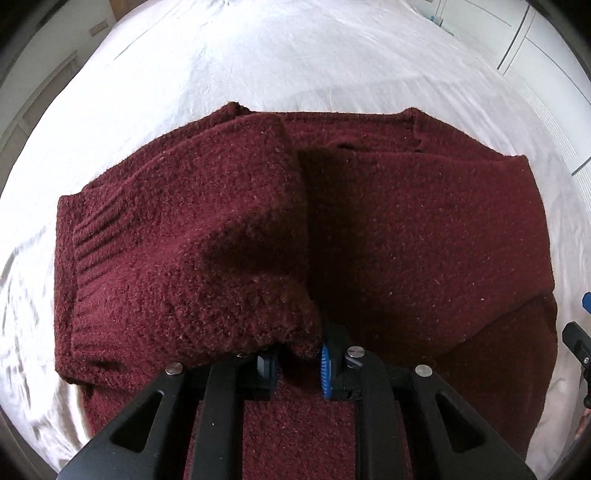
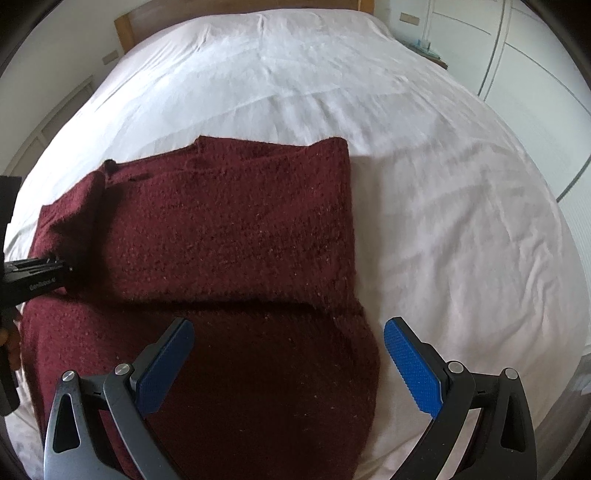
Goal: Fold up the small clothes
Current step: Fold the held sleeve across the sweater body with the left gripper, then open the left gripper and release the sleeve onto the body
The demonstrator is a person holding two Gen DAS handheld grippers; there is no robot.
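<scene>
A dark red knitted sweater (image 1: 406,229) lies on the white bed sheet (image 1: 295,55). Its right side is folded over the middle (image 2: 236,221). My left gripper (image 1: 297,363) is shut on the left sleeve (image 1: 207,236) and holds it lifted over the sweater's body. It also shows at the left edge of the right wrist view (image 2: 33,280). My right gripper (image 2: 288,354) is open and empty, low over the sweater's near right edge. Its blue pads (image 2: 413,365) stand wide apart.
The white sheet (image 2: 443,203) covers a large bed all around the sweater. A wooden headboard (image 2: 127,24) stands at the far end. White wardrobe doors (image 2: 535,55) are at the right. A small table (image 2: 424,50) is beside the bed.
</scene>
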